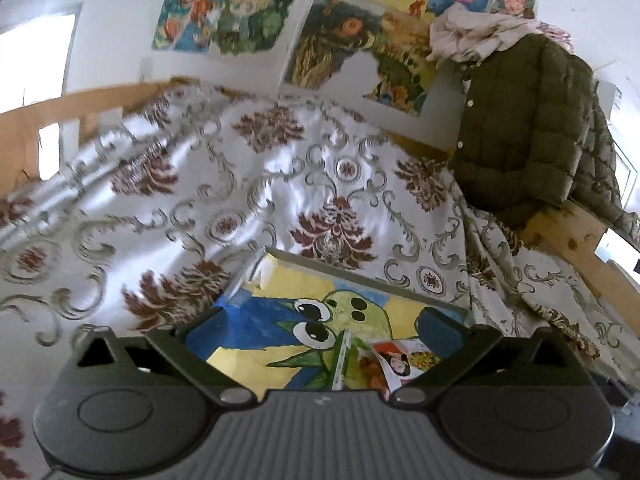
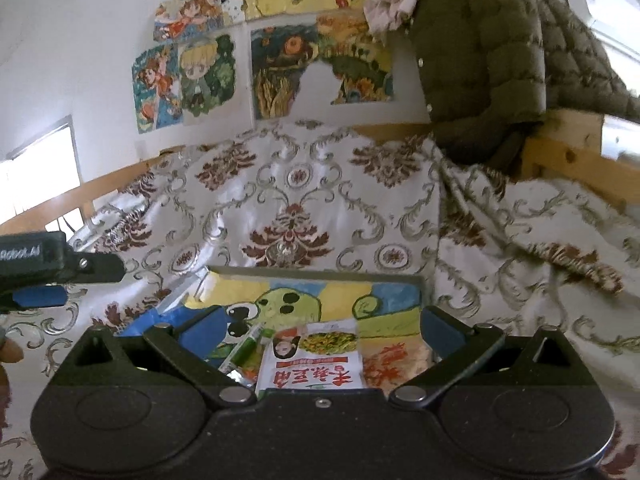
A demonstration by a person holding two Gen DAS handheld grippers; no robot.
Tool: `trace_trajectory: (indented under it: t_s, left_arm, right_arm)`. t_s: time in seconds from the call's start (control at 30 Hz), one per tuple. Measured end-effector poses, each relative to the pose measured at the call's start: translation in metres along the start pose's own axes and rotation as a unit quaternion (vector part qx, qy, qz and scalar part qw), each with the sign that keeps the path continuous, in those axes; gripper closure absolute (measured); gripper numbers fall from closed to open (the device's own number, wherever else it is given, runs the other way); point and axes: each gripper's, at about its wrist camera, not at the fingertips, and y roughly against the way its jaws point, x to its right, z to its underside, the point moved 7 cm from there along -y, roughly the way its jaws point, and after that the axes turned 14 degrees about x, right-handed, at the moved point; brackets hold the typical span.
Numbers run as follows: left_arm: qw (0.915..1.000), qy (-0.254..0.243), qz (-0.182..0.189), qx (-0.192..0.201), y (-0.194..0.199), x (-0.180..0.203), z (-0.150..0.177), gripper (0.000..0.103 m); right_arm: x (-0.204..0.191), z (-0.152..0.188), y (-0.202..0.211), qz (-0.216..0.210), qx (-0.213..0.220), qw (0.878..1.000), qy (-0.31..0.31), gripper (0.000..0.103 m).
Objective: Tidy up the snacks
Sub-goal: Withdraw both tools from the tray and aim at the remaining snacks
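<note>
A shallow tray (image 2: 312,271) with a painted green frog on its floor lies on the bed. In it lie a white snack packet with red characters (image 2: 312,364), a green packet (image 2: 248,350) to its left and an orange packet (image 2: 394,360) to its right. My right gripper (image 2: 322,326) hangs open above these packets and holds nothing. In the left wrist view the same tray (image 1: 360,276) shows a white packet (image 1: 404,364) and a green-edged one (image 1: 342,360). My left gripper (image 1: 320,320) is open over the tray, empty. Its blue-padded finger (image 2: 40,296) shows at the right wrist view's left edge.
A floral white and maroon bedspread (image 1: 200,200) covers the bed around the tray. An olive quilted jacket (image 2: 480,60) hangs over the wooden bed frame (image 2: 568,160) at the right. Painted posters (image 2: 192,80) cover the wall behind.
</note>
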Motion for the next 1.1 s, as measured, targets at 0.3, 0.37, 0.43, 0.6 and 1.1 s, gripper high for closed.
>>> trace_trajectory:
  t_s: [0.3, 0.37, 0.43, 0.6, 1.1]
  left_arm:
    - [0.9985, -0.039, -0.017, 0.035, 0.075, 0.007, -0.002, 0.0]
    - [0.998, -0.048, -0.021, 0.036, 0.089, 0.007, 0.0, 0.0]
    - [0.9974, -0.053, -0.028, 0.039, 0.104, 0.006, 0.001, 0.0]
    - [0.9966, -0.057, -0.039, 0.044, 0.136, 0.002, 0.007, 0.0]
    - [0.9932, -0.086, -0.068, 0.039, 0.212, -0.008, 0.037, 0.0]
  right_arm:
    - [-0.003, -0.017, 0.065, 0.004, 0.029, 1.0, -0.003, 0.001]
    - [-0.005, -0.017, 0.081, 0.006, 0.032, 0.999, -0.002, 0.001]
    - [-0.007, -0.016, 0.097, 0.007, 0.035, 0.999, -0.001, 0.001]
    - [-0.014, -0.006, 0.132, 0.013, 0.03, 0.999, 0.009, 0.001]
    - [-0.026, 0.019, 0.207, 0.025, 0.02, 0.999, 0.014, 0.001]
